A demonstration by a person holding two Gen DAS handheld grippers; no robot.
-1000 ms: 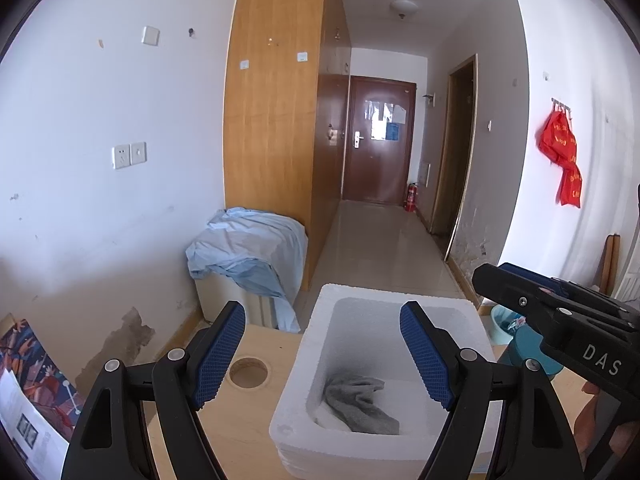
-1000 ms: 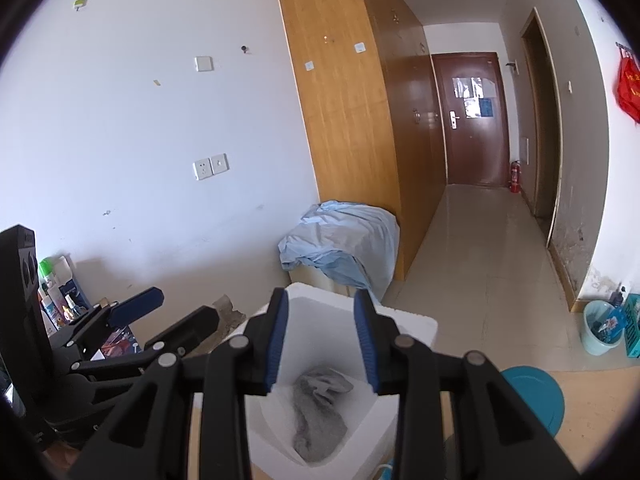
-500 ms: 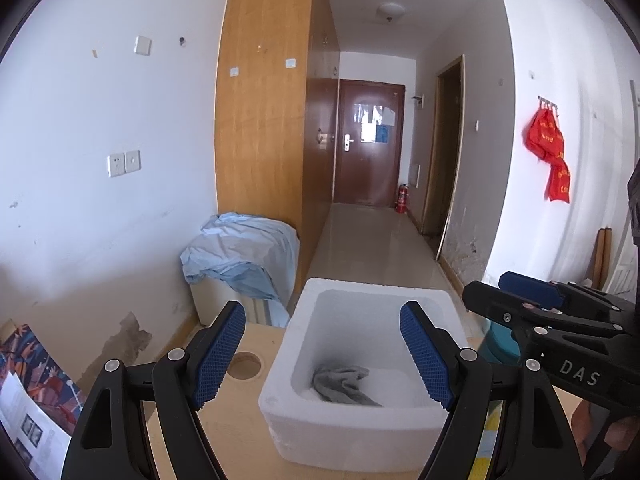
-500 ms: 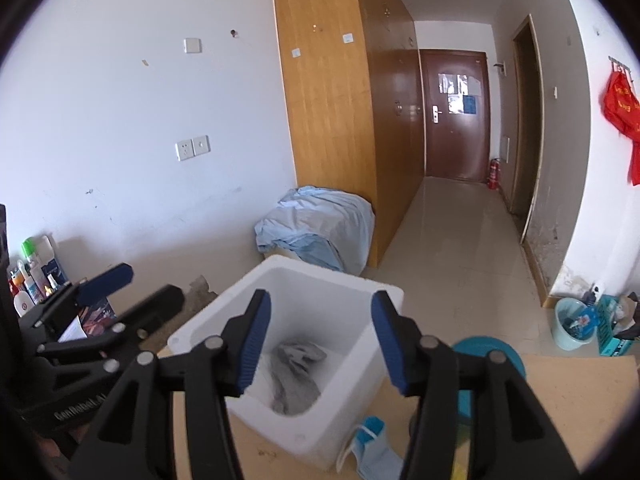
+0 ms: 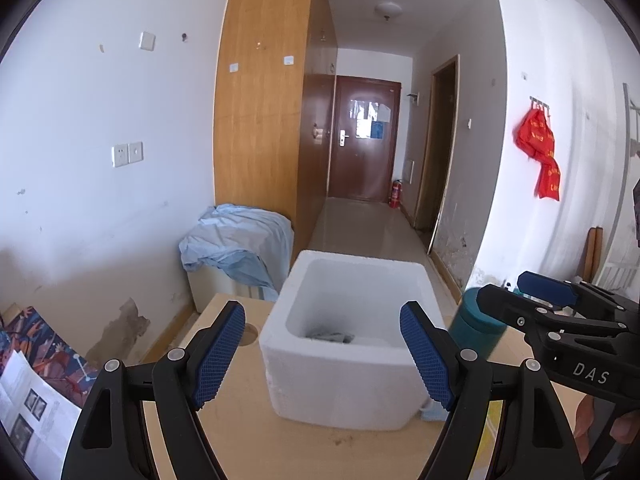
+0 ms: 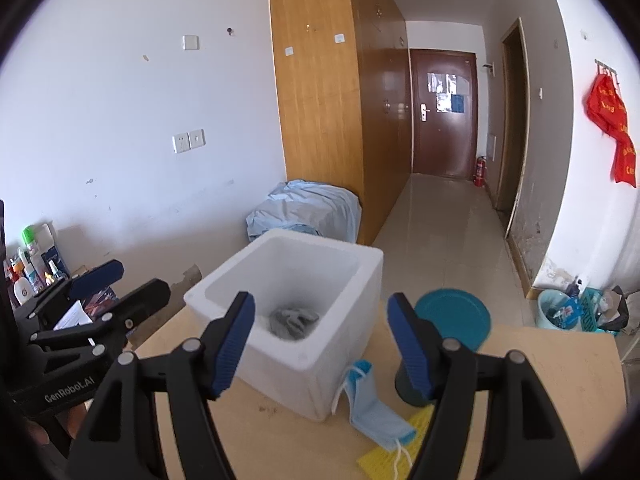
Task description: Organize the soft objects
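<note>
The right gripper [image 6: 320,344] stood open and empty, its jaws wider than a second before, and it had drawn back from over the box [image 6: 320,344]. The left gripper [image 5: 322,354] also hung open, holding nothing. That suggested the grey cloth [image 6: 294,322] was delivered: it lay crumpled on the floor of the white foam box, thick-walled and square. Just beside the box, on the wooden table [image 6: 540,360], a limp blue pleated mask [image 6: 374,412] lay over a yellow sheet [image 6: 384,456], likely next

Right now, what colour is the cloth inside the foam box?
Grey cloth; the right wrist view shows it best.
</note>
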